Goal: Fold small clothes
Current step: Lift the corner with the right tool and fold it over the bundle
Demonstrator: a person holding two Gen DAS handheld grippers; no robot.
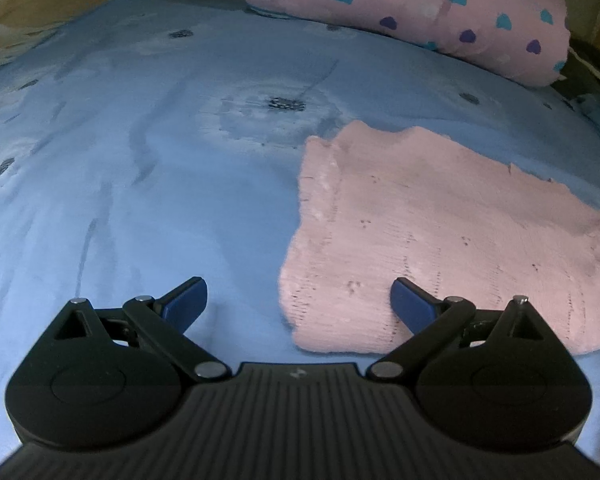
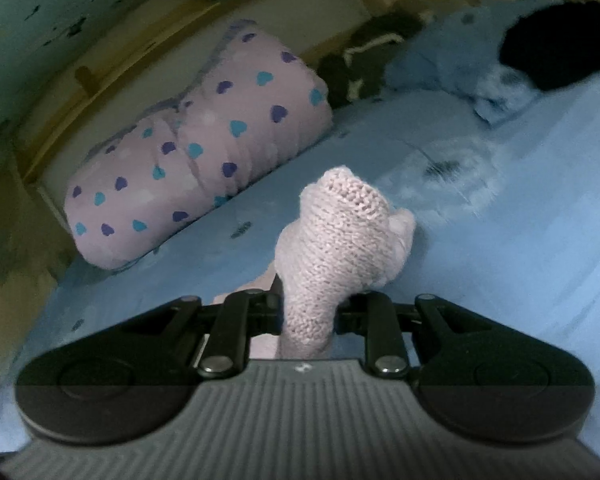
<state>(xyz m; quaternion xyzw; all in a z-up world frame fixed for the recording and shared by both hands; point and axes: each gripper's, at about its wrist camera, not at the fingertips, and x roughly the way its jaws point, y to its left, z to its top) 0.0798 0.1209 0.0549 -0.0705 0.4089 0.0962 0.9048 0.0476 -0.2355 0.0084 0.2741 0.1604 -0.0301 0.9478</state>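
Observation:
A small pink knitted garment (image 1: 420,232) lies flat on the blue bedsheet (image 1: 140,184), right of centre in the left wrist view. My left gripper (image 1: 298,304) hovers open over the garment's near left corner; its blue pads touch nothing. In the right wrist view my right gripper (image 2: 308,312) is shut on a bunched fold of the same pink knit (image 2: 336,240), which sticks up between its fingers above the sheet. The pads themselves are hidden by the knit.
A pink pillow with purple and teal hearts (image 1: 440,12) lies at the far side of the bed, also the pillow (image 2: 188,160) in the right wrist view. A wooden bed frame (image 2: 80,92) and wall run behind it. A black shape (image 2: 556,44) sits at the far right.

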